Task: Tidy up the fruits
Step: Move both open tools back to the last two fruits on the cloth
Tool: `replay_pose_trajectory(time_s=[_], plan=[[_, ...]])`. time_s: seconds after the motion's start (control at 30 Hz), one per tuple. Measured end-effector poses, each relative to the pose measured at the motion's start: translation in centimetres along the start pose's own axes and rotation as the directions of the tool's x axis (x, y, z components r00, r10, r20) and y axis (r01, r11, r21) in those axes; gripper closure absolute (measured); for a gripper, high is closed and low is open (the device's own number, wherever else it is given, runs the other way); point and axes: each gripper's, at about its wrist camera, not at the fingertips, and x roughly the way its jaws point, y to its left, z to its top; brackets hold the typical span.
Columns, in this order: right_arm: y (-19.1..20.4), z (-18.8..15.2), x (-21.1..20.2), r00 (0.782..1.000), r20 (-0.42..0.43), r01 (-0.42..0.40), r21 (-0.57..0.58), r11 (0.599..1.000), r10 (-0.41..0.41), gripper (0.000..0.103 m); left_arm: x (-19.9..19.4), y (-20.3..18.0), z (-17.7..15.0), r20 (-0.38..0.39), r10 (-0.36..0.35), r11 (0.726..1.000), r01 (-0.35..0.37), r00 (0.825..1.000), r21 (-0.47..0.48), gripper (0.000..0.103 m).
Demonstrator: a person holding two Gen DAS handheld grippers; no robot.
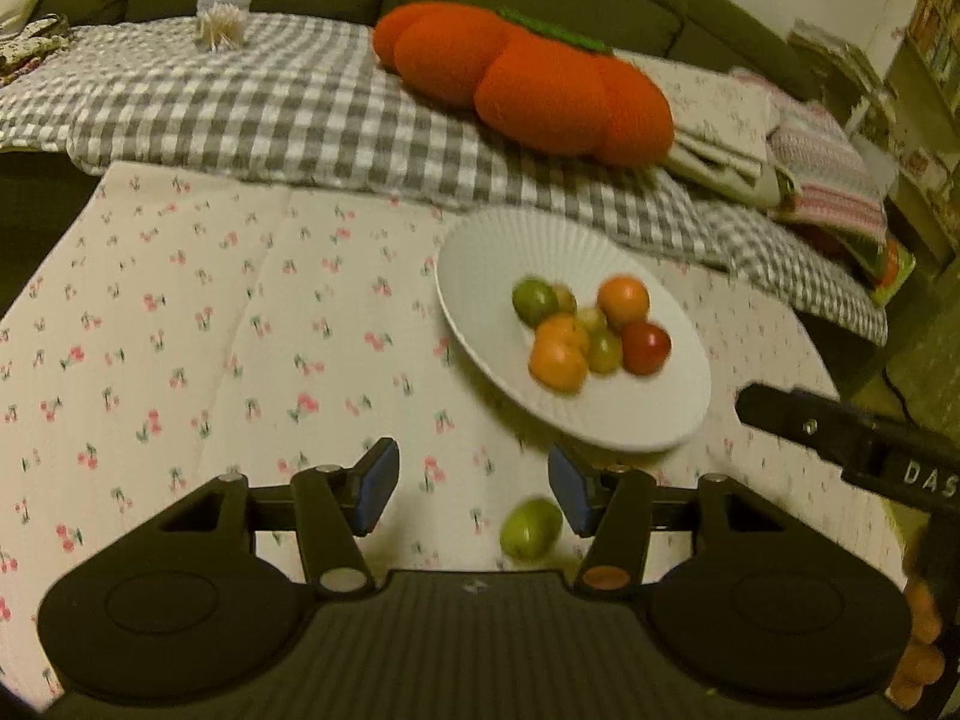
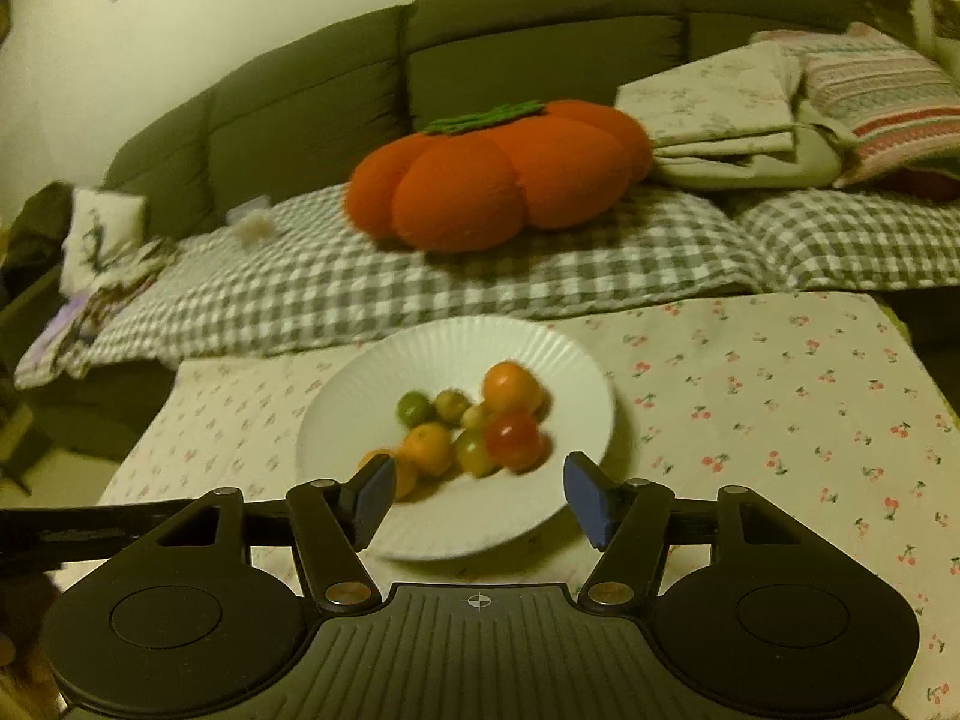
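A white ribbed plate (image 1: 498, 252) (image 2: 456, 348) on the cherry-print cloth holds several small fruits: orange ones (image 1: 624, 300) (image 2: 510, 387), green ones (image 1: 534, 300) (image 2: 414, 408) and a red one (image 1: 645, 348) (image 2: 513, 438). One green fruit (image 1: 531, 528) lies loose on the cloth in front of the plate, low between the fingers of my left gripper (image 1: 474, 489), which is open with nothing gripped. My right gripper (image 2: 477, 495) is open over the plate's near rim, empty; part of it shows at the right of the left wrist view (image 1: 840, 438).
Behind the table a sofa carries a grey checked blanket (image 1: 300, 102) (image 2: 540, 264), a big orange pumpkin-shaped cushion (image 1: 528, 84) (image 2: 498, 174), folded linens and a striped pillow (image 2: 882, 96). The cherry-print cloth (image 1: 180, 330) (image 2: 780, 390) spreads left and right of the plate.
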Motion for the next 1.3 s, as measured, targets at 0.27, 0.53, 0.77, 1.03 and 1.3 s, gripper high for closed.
replay_pose_trajectory(time_s=[0.27, 0.53, 0.77, 1.03, 1.3], plan=[[2.3, -1.2, -0.3, 0.997, -0.071, -0.028, -0.085, 0.996, 0.022, 0.033, 0.6, -0.9, -2.0, -0.044, 0.016, 0.999, -0.014, 0.999, 0.049, 0.041], [2.8, -2.7, -0.2, 0.988, -0.155, -0.025, -0.065, 0.998, 0.015, 0.027, 1.9, -1.7, -2.8, -0.061, 0.013, 0.996, -0.007, 0.998, 0.086, 0.041], [2.3, -3.1, -0.4, 0.986, -0.165, -0.007, -0.045, 0.999, -0.001, 0.026, 3.1, -2.5, -3.3, -0.049, 0.004, 0.995, 0.001, 0.999, 0.102, 0.04], [1.8, -3.0, -0.2, 0.985, -0.169, 0.015, -0.036, 0.999, -0.021, 0.026, 3.5, -3.3, -3.3, -0.024, -0.031, 0.992, 0.034, 0.999, 0.122, 0.048], [1.6, -2.9, -0.1, 0.986, -0.168, 0.022, -0.027, 0.999, -0.026, 0.026, 4.1, -3.8, -3.6, -0.021, -0.054, 0.988, 0.056, 0.998, 0.147, 0.069]])
